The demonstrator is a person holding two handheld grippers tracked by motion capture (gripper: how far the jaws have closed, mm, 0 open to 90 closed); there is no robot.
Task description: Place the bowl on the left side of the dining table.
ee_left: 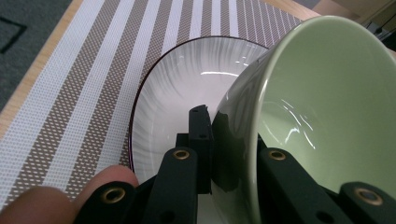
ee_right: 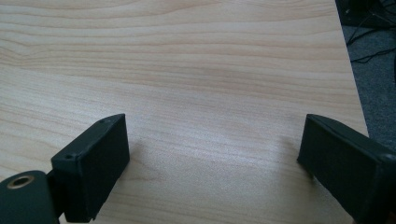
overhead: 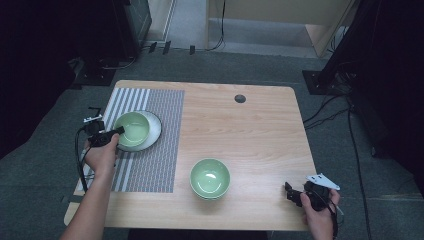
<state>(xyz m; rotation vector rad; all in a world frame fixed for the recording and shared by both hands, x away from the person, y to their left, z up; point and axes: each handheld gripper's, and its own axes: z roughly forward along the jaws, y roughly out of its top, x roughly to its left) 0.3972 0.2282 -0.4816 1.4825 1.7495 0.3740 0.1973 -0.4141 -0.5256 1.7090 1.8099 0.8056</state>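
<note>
At the near right corner of the wooden table [overhead: 250, 125], the right gripper [overhead: 295, 195] hovers with its jaws spread wide over bare wood, holding nothing. Nearer the middle sits a green bowl [overhead: 210, 178], well apart from both grippers. Farther left, on the striped placemat [overhead: 155, 150], the left gripper [overhead: 112, 134] is clamped on the rim of a second green bowl [ee_left: 322, 107], tilted over a white plate [ee_left: 187, 88].

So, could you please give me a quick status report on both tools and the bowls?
Left tool shut on bowl rim, bowl over white plate. Right tool open, above bare table. Second bowl free, mid-table, nothing in the way.
</note>
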